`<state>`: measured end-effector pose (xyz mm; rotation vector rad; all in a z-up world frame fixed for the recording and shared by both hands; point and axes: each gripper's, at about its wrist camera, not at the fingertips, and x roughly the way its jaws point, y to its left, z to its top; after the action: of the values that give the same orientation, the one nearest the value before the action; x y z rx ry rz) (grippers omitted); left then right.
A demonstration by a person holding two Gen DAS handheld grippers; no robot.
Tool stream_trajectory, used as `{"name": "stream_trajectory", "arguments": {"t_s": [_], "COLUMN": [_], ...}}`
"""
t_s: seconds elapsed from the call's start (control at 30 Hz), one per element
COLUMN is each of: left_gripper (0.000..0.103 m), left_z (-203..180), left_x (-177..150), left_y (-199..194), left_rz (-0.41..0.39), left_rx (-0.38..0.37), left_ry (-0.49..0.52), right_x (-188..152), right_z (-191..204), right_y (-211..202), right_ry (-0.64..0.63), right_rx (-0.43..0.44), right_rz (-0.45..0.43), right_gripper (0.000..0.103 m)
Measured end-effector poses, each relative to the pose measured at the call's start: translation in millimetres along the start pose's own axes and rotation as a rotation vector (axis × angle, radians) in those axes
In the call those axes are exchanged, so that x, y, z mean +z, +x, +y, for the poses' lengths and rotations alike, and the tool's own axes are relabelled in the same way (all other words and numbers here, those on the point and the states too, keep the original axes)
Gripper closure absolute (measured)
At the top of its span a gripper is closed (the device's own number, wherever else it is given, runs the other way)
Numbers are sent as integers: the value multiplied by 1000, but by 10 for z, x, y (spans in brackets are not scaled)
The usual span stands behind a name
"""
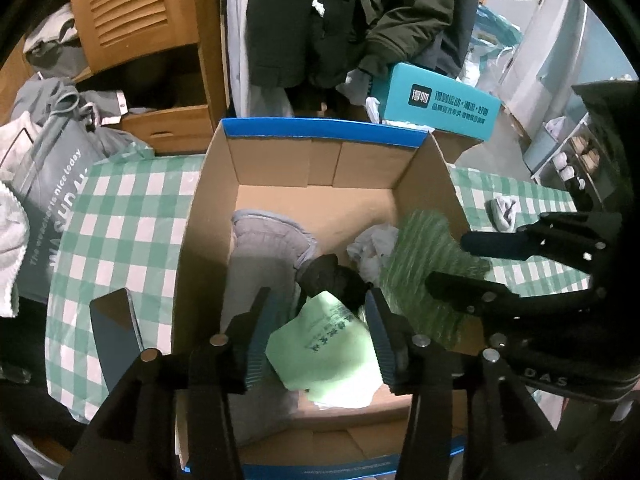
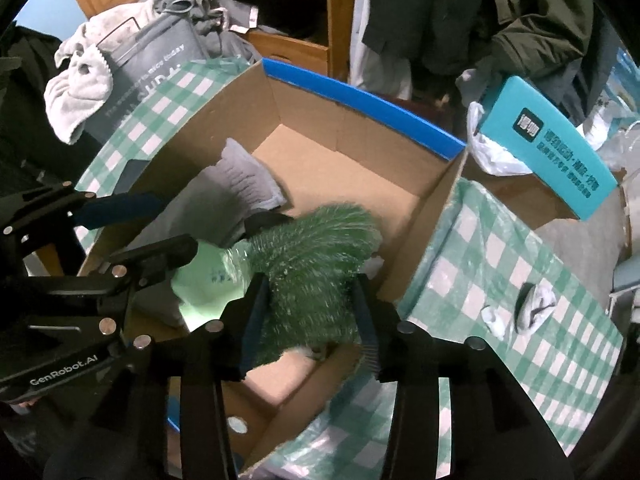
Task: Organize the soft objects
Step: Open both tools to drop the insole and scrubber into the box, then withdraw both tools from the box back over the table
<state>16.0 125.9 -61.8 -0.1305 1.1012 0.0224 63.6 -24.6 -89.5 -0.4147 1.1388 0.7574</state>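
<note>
Cardboard makes up the open box sitting on a table under a green checked cloth, and soft things are already piled inside it. Left gripper hovers over the box's near half with its jaws spread and nothing between them, just above a pale green packet. Right gripper is over the box's right side, jaws parted on either side of a fuzzy green cloth; whether they press it or have let go cannot be told. A grey quilted piece lies against the box's left wall. One small grey sock is on the table to the right of the box, near the cloth's far right edge.

Likely risk: the two grippers are close together over the box and could knock each other, or a finger could catch the right wall and shove the box. The far half of the box floor is bare, leaving room.
</note>
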Motion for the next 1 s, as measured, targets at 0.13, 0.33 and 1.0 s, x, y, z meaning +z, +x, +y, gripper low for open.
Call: {"name": "stream_trajectory", "arguments": {"t_s": [0.13, 0.33, 1.0], "left_gripper": [55, 55, 46], "left_z": [-18, -85, -658], "left_x": [7, 14, 122], "left_y": [3, -22, -119], "left_rz": [5, -2, -25], "left_rx": [-4, -12, -27], "left_ry": [1, 10, 102], "right_x": [-47, -118, -441], "right_z": [-28, -108, -623], "right_y": [-59, -170, -436], "right_ry": [2, 17, 124], "right_rx": [5, 6, 1], "right_rz": [-11, -29, -67], "right_gripper": [54, 50, 47]}}
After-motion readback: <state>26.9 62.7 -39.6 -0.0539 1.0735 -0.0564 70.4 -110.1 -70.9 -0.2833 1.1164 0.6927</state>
